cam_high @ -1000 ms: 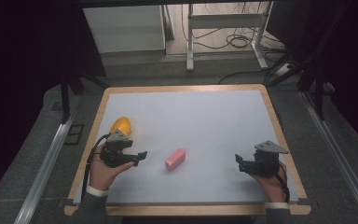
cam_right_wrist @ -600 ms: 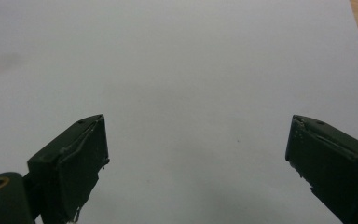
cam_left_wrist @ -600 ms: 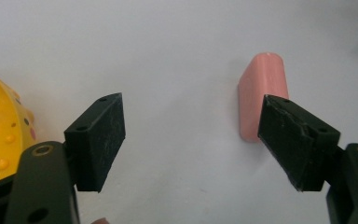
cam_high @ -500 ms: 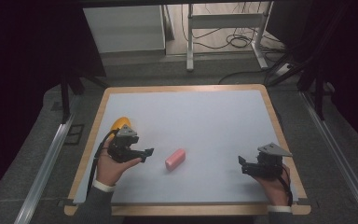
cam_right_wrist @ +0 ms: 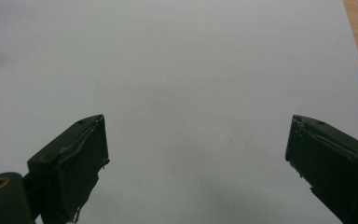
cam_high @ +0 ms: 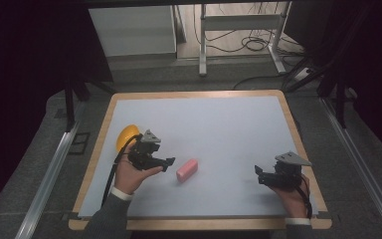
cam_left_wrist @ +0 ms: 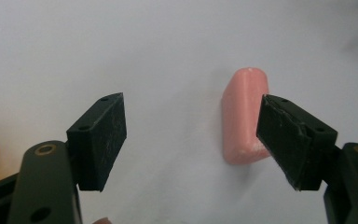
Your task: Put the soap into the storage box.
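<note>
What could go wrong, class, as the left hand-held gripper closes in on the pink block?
1. The pink block sits off-centre, close to the left hand-held gripper's right-hand jaw in its own view, so closing now might push or spin it instead of gripping it.
2. The yellow object lies just behind that hand; pulling back could bump it.

The left tongs (cam_high: 168, 162) and hand partly hide the yellow object (cam_high: 126, 137).
</note>
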Demonstrator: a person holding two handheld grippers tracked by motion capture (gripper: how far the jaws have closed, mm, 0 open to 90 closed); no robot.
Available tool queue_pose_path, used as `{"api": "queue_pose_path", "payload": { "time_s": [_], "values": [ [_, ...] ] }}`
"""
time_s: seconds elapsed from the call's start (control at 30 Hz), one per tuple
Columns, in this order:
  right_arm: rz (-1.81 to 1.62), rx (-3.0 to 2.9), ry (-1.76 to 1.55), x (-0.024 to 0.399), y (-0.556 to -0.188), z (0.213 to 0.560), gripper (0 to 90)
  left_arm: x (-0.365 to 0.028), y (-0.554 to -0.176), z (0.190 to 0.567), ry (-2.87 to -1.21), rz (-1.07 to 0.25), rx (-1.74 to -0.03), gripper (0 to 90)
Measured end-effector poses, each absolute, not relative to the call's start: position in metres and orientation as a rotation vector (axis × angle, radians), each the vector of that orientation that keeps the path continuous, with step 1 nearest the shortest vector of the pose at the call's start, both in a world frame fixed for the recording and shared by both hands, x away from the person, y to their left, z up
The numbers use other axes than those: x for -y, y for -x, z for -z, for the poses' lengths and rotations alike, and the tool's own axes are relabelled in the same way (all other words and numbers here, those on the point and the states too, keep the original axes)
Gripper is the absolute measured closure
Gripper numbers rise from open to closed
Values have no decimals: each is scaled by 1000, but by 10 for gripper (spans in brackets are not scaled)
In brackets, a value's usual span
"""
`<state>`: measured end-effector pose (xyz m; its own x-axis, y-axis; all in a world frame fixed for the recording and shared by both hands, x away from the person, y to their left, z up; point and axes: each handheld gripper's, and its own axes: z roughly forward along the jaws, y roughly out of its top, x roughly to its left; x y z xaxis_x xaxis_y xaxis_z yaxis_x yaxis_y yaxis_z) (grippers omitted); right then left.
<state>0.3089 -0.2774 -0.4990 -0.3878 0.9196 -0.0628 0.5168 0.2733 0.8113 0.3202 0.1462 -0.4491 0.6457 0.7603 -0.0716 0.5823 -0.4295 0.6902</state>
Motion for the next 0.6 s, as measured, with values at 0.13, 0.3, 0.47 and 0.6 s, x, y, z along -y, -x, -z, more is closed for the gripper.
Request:
{"api": "queue_pose_path", "payload": {
  "time_s": [0.13,0.3,0.47,0.6],
  "values": [
    [-973,-2010,-1293,278,-308,500,54,-133,-323,454,-2195,-309,-1022,246],
    [-960,-2000,-1281,277,-308,500,54,-121,-324,458,-2243,-302,-1020,247],
    [-955,-2004,-1272,276,-309,501,54,-108,-327,467,-2271,-267,-1012,246],
    [-954,-2007,-1276,276,-308,501,54,-99,-327,470,-2279,-262,-1002,246]
  ]
}}
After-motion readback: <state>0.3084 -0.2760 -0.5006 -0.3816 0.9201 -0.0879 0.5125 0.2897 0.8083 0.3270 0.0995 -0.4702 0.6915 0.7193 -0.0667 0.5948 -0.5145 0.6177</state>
